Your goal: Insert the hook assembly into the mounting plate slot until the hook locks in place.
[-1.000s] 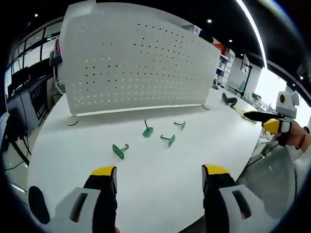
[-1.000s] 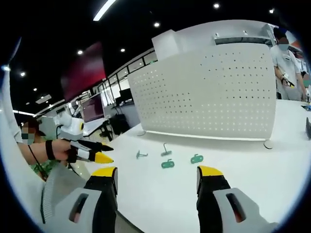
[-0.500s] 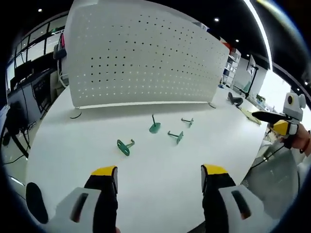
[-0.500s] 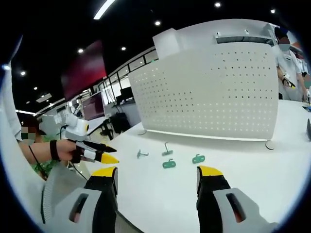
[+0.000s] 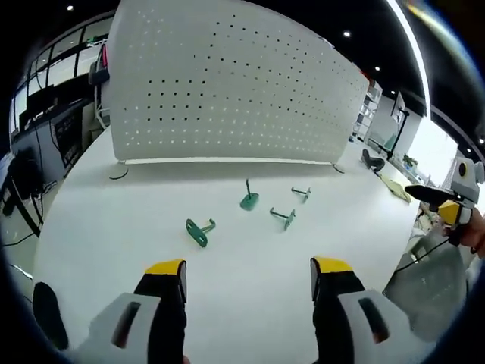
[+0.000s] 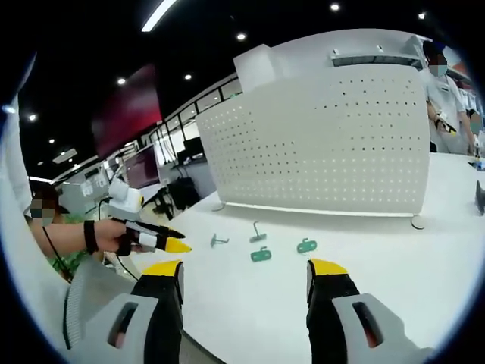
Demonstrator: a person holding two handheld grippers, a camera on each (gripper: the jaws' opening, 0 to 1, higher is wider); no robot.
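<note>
Honestly this looks like square one to me. All four green hook pieces are loose on the white surface [image 5: 114,227], none in a gripper and none on the board: in the left gripper view there's a hook with a flat oval base [image 5: 198,230] nearest the camera, one standing up on its base [image 5: 248,198], and two lying over further right [image 5: 283,218] [image 5: 301,192]. They're grouped near each other but not touching. The white perforated mounting plate [image 5: 227,83] stands upright at the back of the surface, well apart from the hooks, and as far as I can tell nothing is hung in its holes. The left gripper [image 5: 247,277] has its yellow-tipped fingers spread with nothing between them, hovering on the near side of the hooks. Same for the right gripper [image 6: 243,273], fingers wide apart and empty, with the hooks [image 6: 261,255] out ahead of it and the plate [image 6: 333,144] behind them. So my read: nothing is picked up, nothing is inserted, nothing is locked. What's left is basically the whole job: grab a hook, carry it to the plate, seat it in a slot till it catches.
</note>
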